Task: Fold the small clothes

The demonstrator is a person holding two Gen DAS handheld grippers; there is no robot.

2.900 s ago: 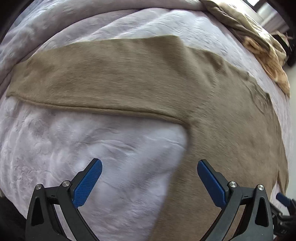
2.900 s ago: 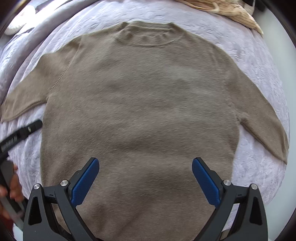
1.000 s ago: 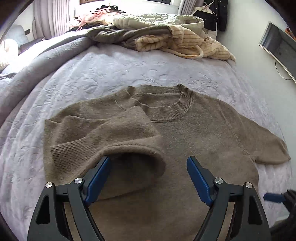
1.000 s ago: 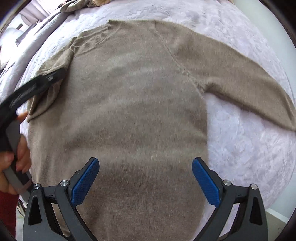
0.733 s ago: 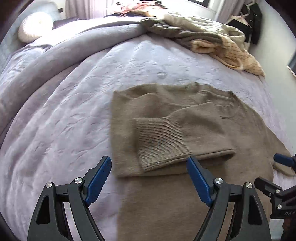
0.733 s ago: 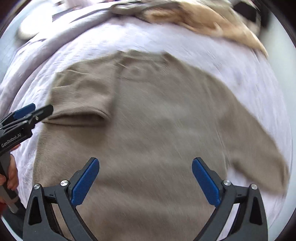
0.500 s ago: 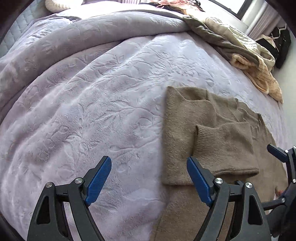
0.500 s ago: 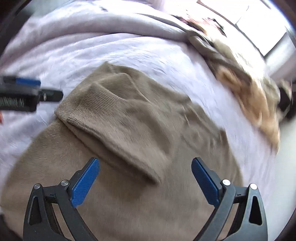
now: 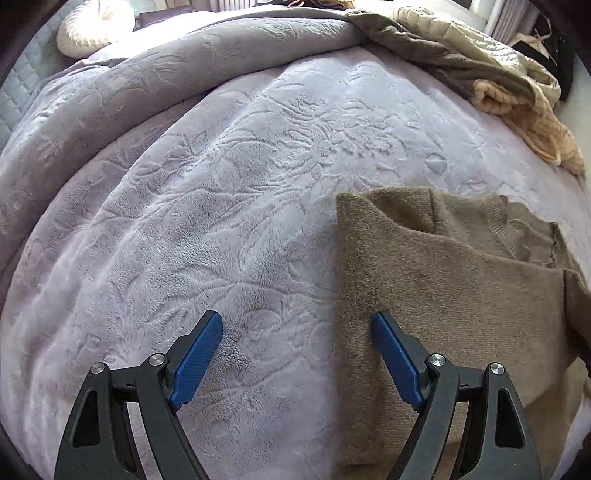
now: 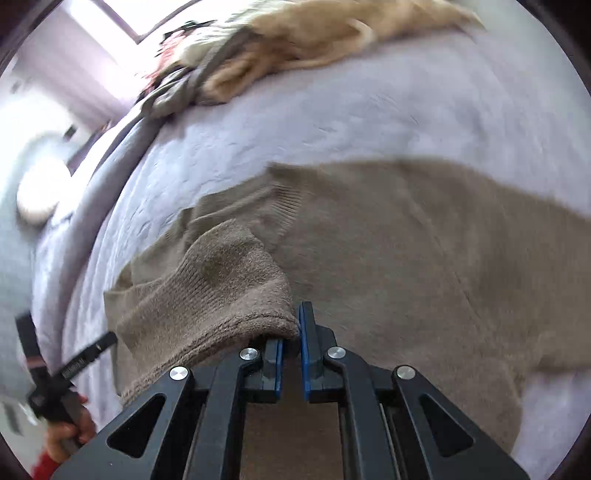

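Observation:
A brown knit sweater (image 9: 461, 295) lies on the lilac bedspread (image 9: 221, 206), its left sleeve folded over the body. My left gripper (image 9: 295, 350) is open and empty, hovering over the sweater's left folded edge, one finger above the bedspread, the other above the knit. My right gripper (image 10: 290, 332) is shut on the ribbed cuff of the folded sleeve (image 10: 221, 295) and holds its edge lifted. The sweater's body (image 10: 424, 258) spreads beyond it, with the collar (image 10: 284, 206) at the far side.
A pile of beige and olive clothes (image 9: 498, 85) lies at the far right of the bed and also shows in the right wrist view (image 10: 295, 44). A grey blanket fold (image 9: 147, 85) runs along the far left. A white pillow (image 9: 92, 26) sits beyond.
My right gripper has closed on the folded sleeve's cuff; it was open half a second ago. My left gripper has moved left, off the sleeve, and stays open.

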